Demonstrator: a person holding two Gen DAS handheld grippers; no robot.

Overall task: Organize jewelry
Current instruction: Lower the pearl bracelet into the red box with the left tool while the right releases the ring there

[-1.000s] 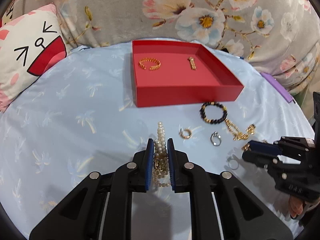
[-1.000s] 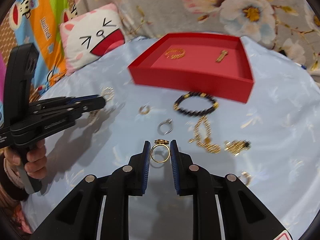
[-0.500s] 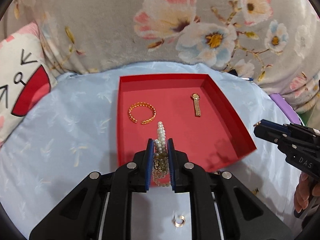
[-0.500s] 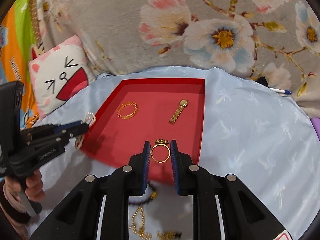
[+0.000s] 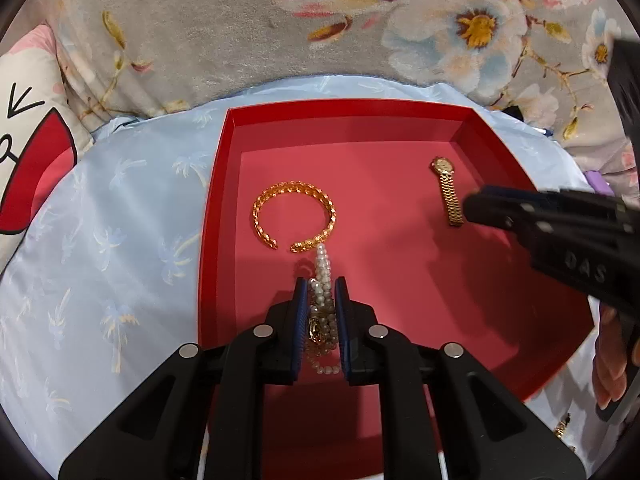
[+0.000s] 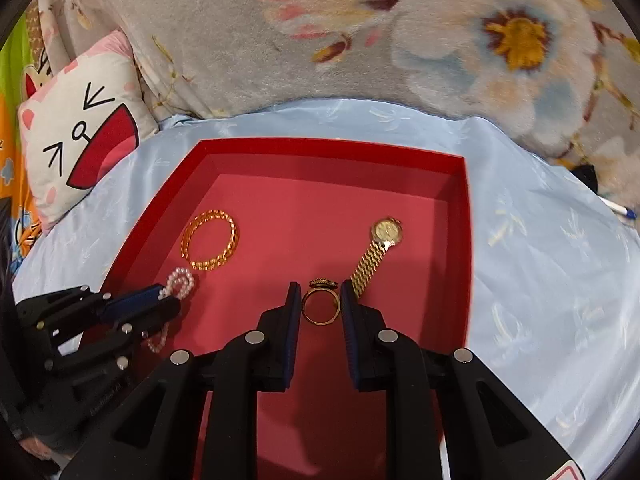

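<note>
A red tray lies on the pale blue cloth. In it lie a gold open bangle and a gold watch. My left gripper is shut on a pearl bracelet and holds it over the tray, just in front of the bangle; it also shows in the right wrist view. My right gripper is shut on a gold ring over the tray, beside the watch strap; it shows at the right of the left wrist view.
A grey floral blanket rises behind the tray. A cat-face cushion lies at the left. A pen lies at the far right edge of the cloth. A bit of gold jewelry shows on the cloth beside the tray's near right corner.
Both grippers have moved forward from the loose jewelry on the cloth to over the red tray, each carrying its piece. The tray now fills both views.
</note>
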